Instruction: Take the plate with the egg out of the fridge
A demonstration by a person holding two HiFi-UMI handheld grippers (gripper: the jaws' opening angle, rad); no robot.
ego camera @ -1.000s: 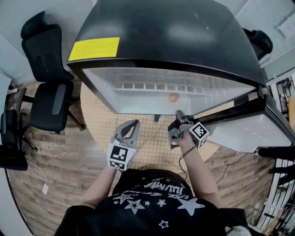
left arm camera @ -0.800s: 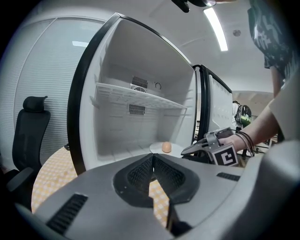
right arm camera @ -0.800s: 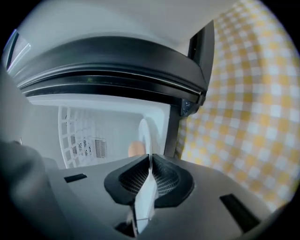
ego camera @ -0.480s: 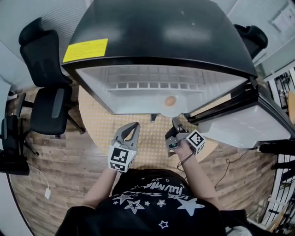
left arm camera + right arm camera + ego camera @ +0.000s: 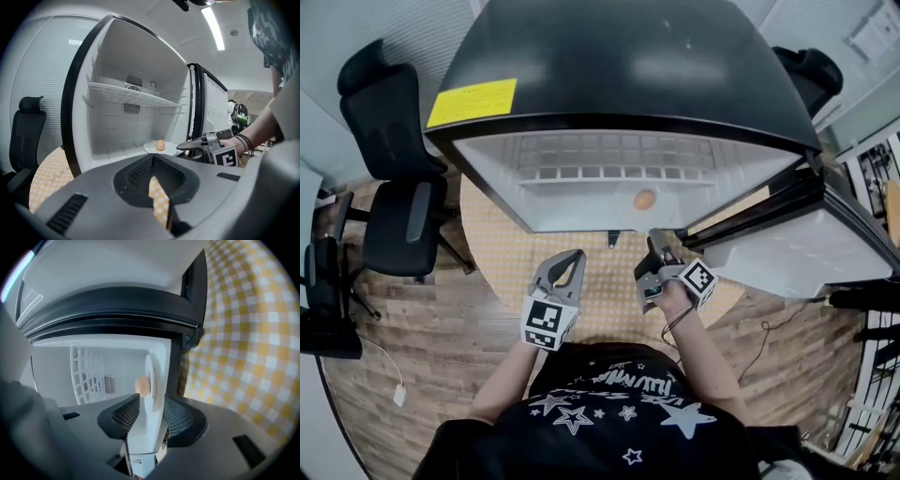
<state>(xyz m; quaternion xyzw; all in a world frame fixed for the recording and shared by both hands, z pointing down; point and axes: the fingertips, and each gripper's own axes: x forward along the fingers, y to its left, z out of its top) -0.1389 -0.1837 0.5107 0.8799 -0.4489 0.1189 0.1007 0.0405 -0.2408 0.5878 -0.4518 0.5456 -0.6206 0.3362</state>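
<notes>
A tan egg [image 5: 644,199] lies on a white plate [image 5: 171,147] on the floor of the open fridge [image 5: 619,56], near its front right. My right gripper [image 5: 654,236] is rolled on its side just before the fridge's front edge. Its jaws have just been opening and stand apart. The plate's rim [image 5: 150,369] and the egg [image 5: 142,385] show through the gap a little ahead, with no pad pressing on them. My left gripper [image 5: 575,253] hangs lower left of the plate, tips together and empty, over the checked tablecloth.
The fridge door [image 5: 797,253] swings open at the right, close to my right hand. A wire shelf [image 5: 131,96] spans the fridge above the plate. A black office chair [image 5: 394,187] stands at the left beside the round checked table [image 5: 502,253].
The right gripper's jaws have parted from shut. Both hands have stayed almost where they were in front of the fridge.
</notes>
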